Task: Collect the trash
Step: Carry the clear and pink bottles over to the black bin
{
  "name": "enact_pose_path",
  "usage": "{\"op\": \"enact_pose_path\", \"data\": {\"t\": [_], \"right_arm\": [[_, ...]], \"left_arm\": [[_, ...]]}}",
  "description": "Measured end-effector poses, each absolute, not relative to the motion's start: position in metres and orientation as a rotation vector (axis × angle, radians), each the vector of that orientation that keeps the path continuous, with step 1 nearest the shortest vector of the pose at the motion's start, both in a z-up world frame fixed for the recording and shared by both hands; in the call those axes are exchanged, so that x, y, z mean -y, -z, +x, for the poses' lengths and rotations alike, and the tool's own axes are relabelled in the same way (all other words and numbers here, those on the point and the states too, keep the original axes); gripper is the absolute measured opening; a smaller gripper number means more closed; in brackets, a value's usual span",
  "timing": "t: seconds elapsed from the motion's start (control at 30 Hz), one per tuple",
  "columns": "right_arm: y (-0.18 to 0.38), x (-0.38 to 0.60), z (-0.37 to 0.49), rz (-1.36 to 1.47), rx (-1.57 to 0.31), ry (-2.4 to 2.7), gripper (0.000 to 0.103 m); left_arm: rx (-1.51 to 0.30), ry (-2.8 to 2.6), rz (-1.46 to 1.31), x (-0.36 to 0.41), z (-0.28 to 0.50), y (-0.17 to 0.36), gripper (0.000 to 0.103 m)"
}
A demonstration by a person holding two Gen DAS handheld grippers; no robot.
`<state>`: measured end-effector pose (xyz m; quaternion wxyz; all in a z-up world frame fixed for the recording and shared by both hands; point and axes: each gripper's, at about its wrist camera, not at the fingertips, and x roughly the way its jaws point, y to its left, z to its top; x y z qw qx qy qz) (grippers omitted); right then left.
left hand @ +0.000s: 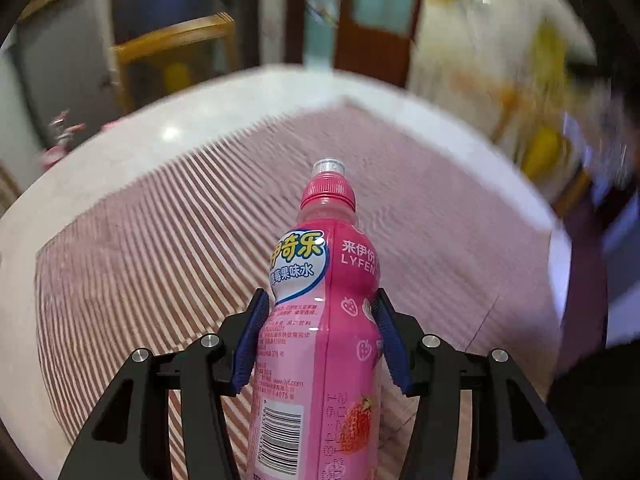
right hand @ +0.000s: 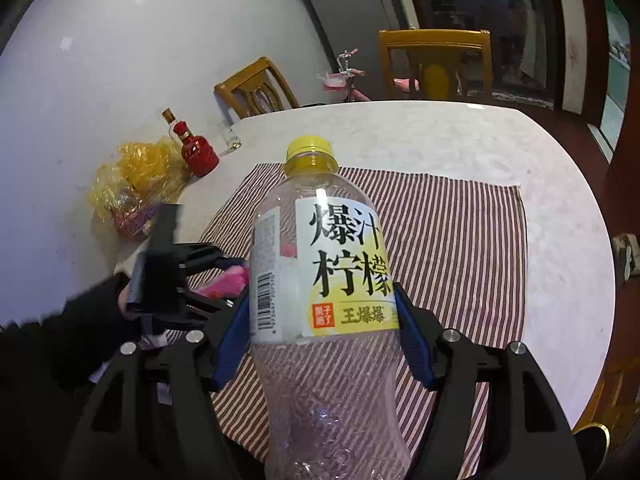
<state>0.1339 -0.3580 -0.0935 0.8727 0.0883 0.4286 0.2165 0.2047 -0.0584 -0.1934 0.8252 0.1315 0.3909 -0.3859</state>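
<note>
left gripper clamps pink strawberry drink bottle, blue pads on both sides, over the striped cloth. right gripper grips clear lemon drink bottle mid-label, above same cloth on white table.

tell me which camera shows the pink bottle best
The left wrist view: the pink bottle fills the centre, cap to barcode, clamped between the left gripper pads. The right wrist view shows only a pink sliver of it behind the clear lemon bottle held by the right gripper.
</note>
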Motion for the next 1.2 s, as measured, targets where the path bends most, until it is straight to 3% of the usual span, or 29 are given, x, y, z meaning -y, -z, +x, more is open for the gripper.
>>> {"op": "enact_pose_path", "data": {"t": [0.3, 0.7, 0.93, 1.2], "right_arm": [[0.099, 0.374, 0.115, 0.260, -0.869, -0.421, 0.066], [0.141, 0.537, -0.003, 0.477, -0.835, 0.078, 0.066], [0.224, 0.661, -0.101, 0.730, -0.893, 0.471, 0.066], [0.367, 0.729, -0.086, 0.925, -1.169, 0.566, 0.066]], "left_arm": [[-0.611, 0.735, 0.104, 0.057, 0.151, 0.136, 0.052], [-0.493, 1.062, 0.138, 0.192, 0.105, 0.092, 0.052], [-0.450, 1.276, 0.162, 0.288, 0.061, 0.083, 0.052], [-0.466, 1.426, 0.188, 0.359, 0.010, 0.092, 0.052]]}}
